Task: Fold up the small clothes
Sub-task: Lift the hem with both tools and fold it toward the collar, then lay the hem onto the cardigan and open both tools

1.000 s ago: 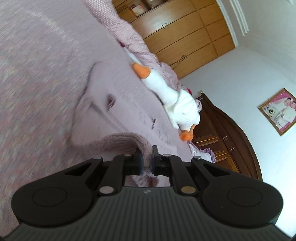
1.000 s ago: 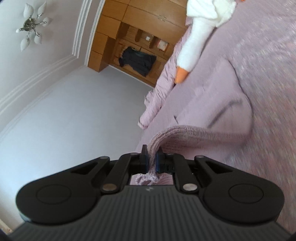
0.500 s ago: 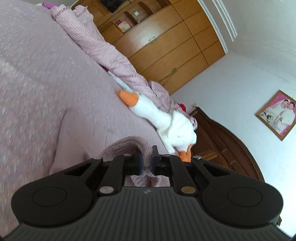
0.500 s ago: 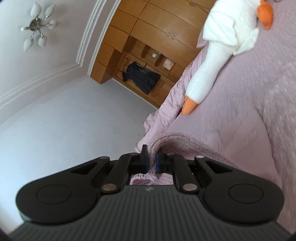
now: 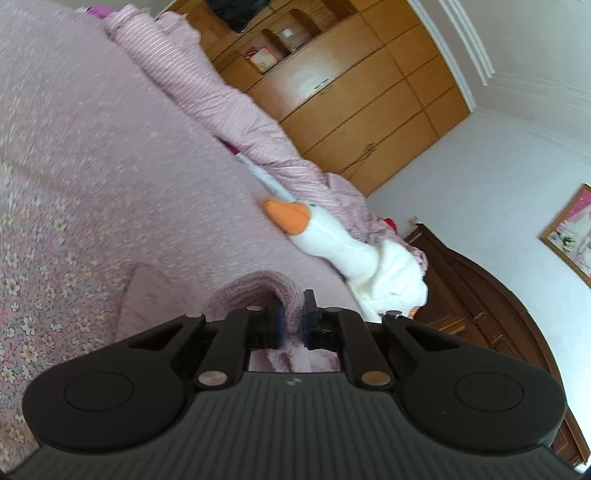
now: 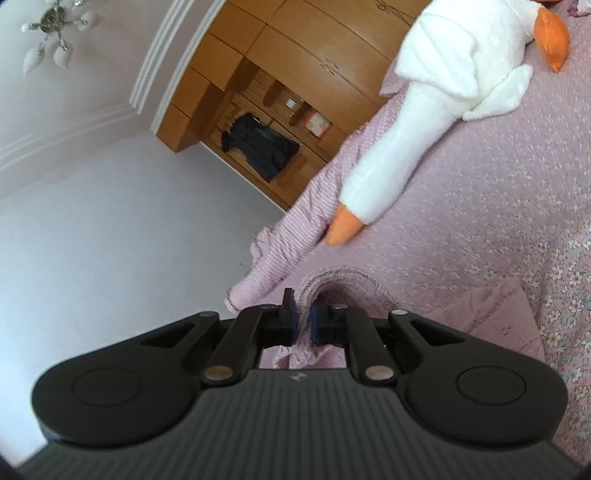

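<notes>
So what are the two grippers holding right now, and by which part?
Both hold the pink knit garment. The left gripper and right gripper each pinch a bunched bit of its ribbed edge, one at each end.

A bedroom with a pink bedspread and wooden wardrobe

A floral pink bedspread (image 5: 74, 155) covers the bed, with a striped pink quilt (image 5: 221, 103) bunched along its far side and a white goose toy (image 6: 413, 140) lying beside it. A wooden wardrobe (image 5: 362, 92) with open shelves stands against white walls (image 6: 110, 229); a dark headboard (image 5: 491, 302), a framed picture (image 5: 572, 229) and a ceiling lamp (image 6: 51, 33) also show
</notes>
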A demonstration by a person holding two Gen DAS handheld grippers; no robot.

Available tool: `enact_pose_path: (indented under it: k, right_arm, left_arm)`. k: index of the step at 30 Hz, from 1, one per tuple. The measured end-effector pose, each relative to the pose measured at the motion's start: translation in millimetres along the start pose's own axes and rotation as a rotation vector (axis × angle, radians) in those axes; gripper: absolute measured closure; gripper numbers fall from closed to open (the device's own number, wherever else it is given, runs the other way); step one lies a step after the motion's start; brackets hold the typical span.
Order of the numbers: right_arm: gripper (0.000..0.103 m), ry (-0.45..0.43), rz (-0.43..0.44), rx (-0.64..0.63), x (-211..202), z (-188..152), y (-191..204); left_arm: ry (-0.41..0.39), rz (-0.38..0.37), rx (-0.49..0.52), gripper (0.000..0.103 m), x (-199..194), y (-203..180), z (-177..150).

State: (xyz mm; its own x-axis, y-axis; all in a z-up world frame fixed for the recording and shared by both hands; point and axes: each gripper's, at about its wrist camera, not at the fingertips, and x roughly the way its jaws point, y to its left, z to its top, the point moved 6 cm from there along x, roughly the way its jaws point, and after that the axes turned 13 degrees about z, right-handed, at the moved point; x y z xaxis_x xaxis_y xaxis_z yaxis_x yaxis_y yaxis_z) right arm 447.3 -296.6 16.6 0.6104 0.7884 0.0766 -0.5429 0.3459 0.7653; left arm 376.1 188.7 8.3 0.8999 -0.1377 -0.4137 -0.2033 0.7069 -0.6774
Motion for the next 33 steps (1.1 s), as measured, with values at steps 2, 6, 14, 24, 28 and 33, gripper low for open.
enact_pose_path:
  k: [2, 6, 14, 24, 28, 33]
  right_arm:
    - [0.092, 0.007, -0.013, 0.009, 0, -5, -9]
    - [0.091, 0.026, -0.077, 0.03, -8, -18, -34]
    - [0.034, -0.005, -0.159, 0.128, -40, -44, -59]
    - [0.04, 0.057, -0.215, -0.116, -63, -79, -10]
    - [0.085, 0.263, -0.333, -0.339, -21, -89, 10]
    - [0.085, 0.398, -0.392, -0.418, 17, -99, 4]
  left_arm:
    - [0.012, 0.013, -0.006, 0.094, 11, 12, -4]
    - [0.025, 0.053, -0.025, 0.093, 27, 35, -12]
    - [0.022, 0.134, 0.076, 0.027, 22, 49, -19]
    - [0.017, 0.145, 0.262, 0.019, -26, 31, -44]
    - [0.114, 0.169, 0.415, 0.02, 5, 4, -62]
    - [0.137, 0.259, 0.461, 0.025, 44, -2, -66]
